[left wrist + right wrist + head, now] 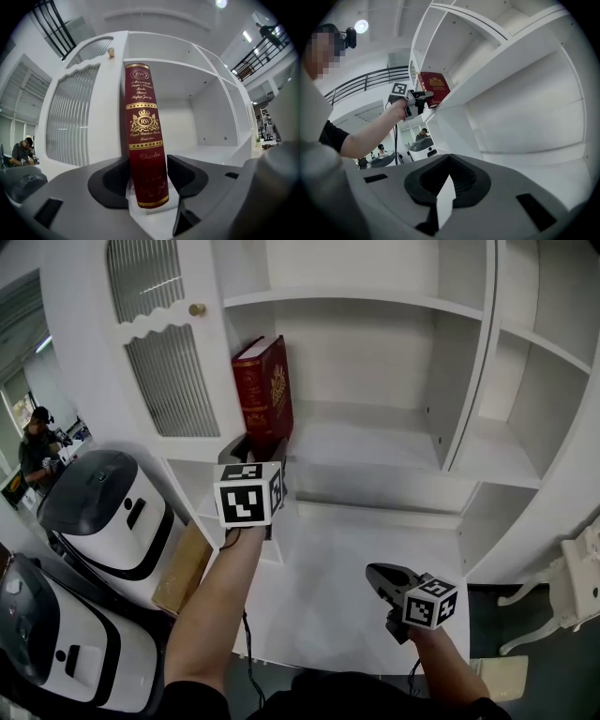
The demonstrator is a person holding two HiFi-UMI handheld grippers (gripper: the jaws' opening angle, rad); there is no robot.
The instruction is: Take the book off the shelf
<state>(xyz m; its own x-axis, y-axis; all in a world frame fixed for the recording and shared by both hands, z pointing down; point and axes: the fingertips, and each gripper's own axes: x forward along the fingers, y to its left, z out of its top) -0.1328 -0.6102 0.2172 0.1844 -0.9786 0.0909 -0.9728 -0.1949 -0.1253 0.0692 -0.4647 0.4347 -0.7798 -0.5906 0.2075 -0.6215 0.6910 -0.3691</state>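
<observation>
Left claw (147, 163) astride book (143, 117), glossy maroon

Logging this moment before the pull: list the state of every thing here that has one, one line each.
Book: closed, standing on the shelf, spine outward.
Left gripper: open, jaws either side of the book's spine.
Right gripper: shut, nothing between its jaws, held low and away from the book.
Cabinet door: closed.
</observation>
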